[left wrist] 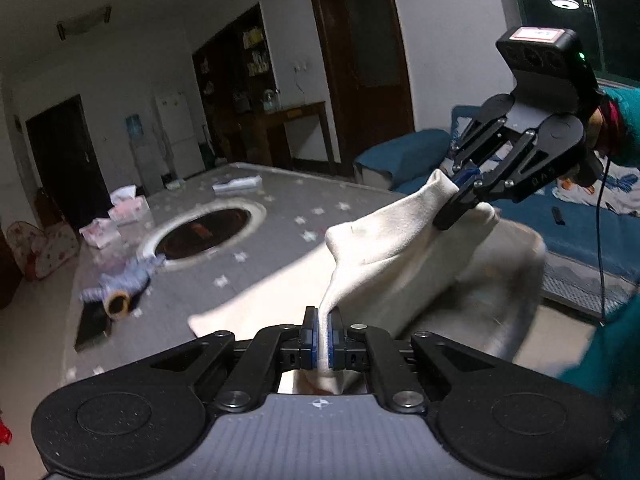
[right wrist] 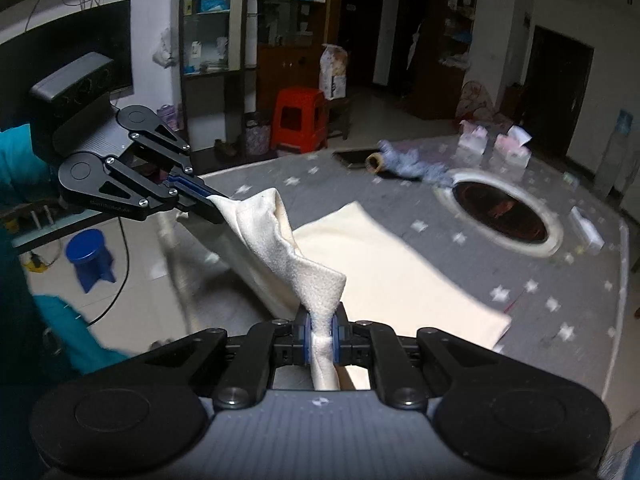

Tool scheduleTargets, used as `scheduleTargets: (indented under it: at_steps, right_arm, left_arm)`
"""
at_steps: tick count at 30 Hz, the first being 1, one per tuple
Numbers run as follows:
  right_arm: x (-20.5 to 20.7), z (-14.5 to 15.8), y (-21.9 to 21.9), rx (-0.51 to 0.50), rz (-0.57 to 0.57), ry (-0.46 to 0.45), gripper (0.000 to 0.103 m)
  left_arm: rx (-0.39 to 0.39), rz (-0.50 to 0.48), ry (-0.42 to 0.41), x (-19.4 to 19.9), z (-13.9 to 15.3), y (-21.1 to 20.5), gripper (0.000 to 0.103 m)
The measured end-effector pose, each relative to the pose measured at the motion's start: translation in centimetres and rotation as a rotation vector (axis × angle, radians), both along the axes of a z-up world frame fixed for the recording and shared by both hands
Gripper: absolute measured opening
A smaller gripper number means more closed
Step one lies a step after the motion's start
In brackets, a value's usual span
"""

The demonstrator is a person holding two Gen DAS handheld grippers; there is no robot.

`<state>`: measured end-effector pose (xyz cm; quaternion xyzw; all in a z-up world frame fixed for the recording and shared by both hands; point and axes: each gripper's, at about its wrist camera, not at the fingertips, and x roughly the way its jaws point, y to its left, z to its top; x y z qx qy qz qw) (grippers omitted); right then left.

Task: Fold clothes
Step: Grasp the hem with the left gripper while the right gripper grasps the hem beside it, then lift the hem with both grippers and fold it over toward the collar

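Cream garment (left wrist: 384,248): I can't see pinched corners, buried between pads of left gripper (left wrist: 323,336) and right gripper (right wrist: 322,330). Its lower edge is motion-blurred. Bluish bundle (right wrist: 412,164) on grey table (right wrist: 560,300) too smeared to identify. Teal sleeve (left wrist: 600,360) cut by frame edge.

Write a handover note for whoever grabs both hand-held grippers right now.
Left hand-held gripper: shut on one edge of the cream fleece cloth.
Right hand-held gripper: shut on another edge of the same cloth.
The held edges are lifted; the rest of the cloth lies on the grey star-patterned table cover.
Done: both grips secured, edge raised.
Left: carry the edge over, lay the fold flat, release.
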<state>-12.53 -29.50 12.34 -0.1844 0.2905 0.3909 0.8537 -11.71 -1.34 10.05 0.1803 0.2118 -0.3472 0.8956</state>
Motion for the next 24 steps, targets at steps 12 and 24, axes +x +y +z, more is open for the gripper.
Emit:
scheduleTargets:
  at_steps: [12,24]
  right_arm:
    - [13.1,-2.1,0.9,-0.064,-0.079,0.018,0.008]
    - [19.6,-10.4,-0.9,0.065,-0.424,0.137,0.016]
  left_arm:
    - [0.046,0.121,0.086,14.6,-2.6,-2.7,0.005]
    - [0.05,0.317,0.129,20.2,-8.0,-5.1,0.016]
